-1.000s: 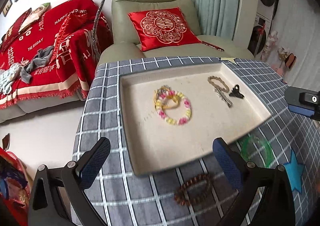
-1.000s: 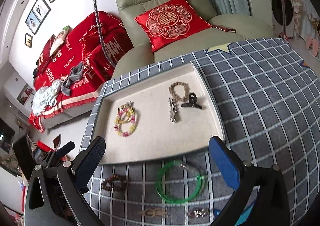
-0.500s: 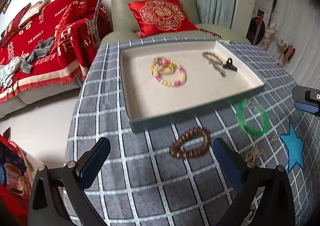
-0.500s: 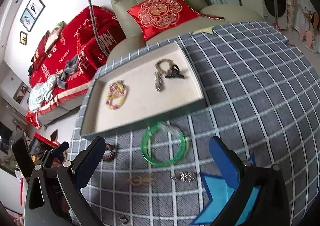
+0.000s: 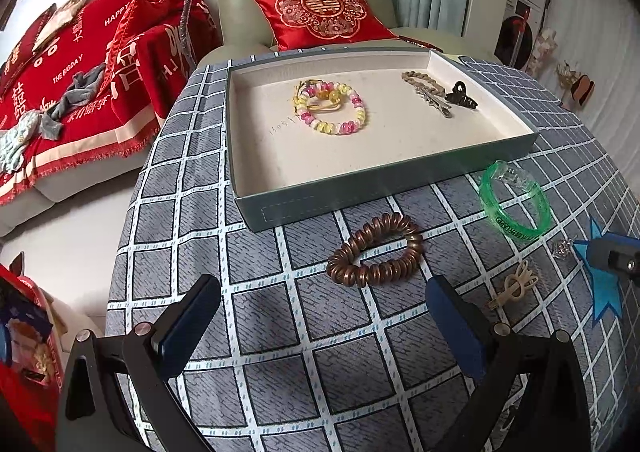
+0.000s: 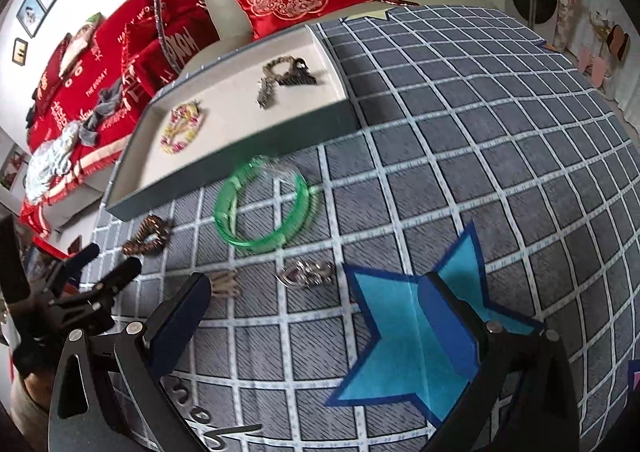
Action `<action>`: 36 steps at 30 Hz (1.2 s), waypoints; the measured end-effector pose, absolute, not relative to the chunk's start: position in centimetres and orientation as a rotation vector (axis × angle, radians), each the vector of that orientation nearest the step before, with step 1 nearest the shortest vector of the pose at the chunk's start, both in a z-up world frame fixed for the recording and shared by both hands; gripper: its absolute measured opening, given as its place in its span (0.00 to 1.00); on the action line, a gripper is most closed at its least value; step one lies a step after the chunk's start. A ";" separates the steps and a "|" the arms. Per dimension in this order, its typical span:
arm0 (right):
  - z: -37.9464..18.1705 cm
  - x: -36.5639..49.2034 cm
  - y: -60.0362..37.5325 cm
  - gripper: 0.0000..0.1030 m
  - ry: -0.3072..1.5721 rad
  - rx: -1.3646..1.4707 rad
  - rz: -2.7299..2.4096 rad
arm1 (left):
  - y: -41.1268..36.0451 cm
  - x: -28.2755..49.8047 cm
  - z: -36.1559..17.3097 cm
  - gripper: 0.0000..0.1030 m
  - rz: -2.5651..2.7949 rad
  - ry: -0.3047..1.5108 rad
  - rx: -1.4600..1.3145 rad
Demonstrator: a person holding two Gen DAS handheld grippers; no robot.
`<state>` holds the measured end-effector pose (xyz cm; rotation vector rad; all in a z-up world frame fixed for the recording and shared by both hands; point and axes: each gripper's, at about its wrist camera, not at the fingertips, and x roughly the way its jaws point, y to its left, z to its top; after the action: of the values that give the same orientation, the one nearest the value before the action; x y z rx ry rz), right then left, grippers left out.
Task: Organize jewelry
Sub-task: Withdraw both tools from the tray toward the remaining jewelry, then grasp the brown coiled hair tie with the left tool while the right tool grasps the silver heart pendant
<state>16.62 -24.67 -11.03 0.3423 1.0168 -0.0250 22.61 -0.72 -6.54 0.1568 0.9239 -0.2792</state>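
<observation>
Hovering above the checked cloth of the bench (image 5: 256, 304), the left tongs (image 5: 320, 316) are spread wide and gripping nothing, and the brown coil bracelet (image 5: 376, 250) is lying just past them at 12 o'clock, near the front wall of the tray (image 5: 360, 187). The right tongs (image 6: 320, 316) are likewise released and empty, hanging over a blue star patch (image 6: 400, 348).

The step in hand looks like picking up that brown coil for the tray. Coming straight down with 1 pad inside the loop and 1 outside should work better than squeezing across the whole ring, since a springy spiral will likely flatten and slip. Clearing the tray's upright wall before letting go also matters.

The coil is glossy, ribbed and oval. At 2 o'clock from the left tongs a translucent green bangle (image 5: 516, 203) is resting, rigid and smooth, with a clear faceted section. A pale, flat hair clip (image 5: 516, 288) and a small silver trinket (image 6: 306, 272) are lying nearer the right tongs.

Inside the tray's matte cream lining are sitting a pink-and-yellow bead bracelet (image 5: 334, 107), a braided tan band (image 5: 422, 81), a metal clip (image 5: 434, 101) and a black claw clip (image 5: 460, 95).
</observation>
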 end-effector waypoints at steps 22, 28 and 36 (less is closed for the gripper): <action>-12.3 18.1 -21.7 0.87 1.020 0.139 -0.065 | -2.5 23.9 -7.4 0.98 -0.321 0.929 0.163; -12.3 18.4 -20.4 0.73 1.005 0.052 -0.083 | -2.6 24.0 -7.6 0.92 -0.331 0.939 0.147; -12.0 18.4 -19.6 0.35 0.987 0.038 -0.073 | -3.3 23.8 -7.1 0.58 -0.350 0.924 0.163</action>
<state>18.39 -19.64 -11.95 0.0380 0.9870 -0.0727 23.84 -3.26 -7.12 0.1627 0.9245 -0.3501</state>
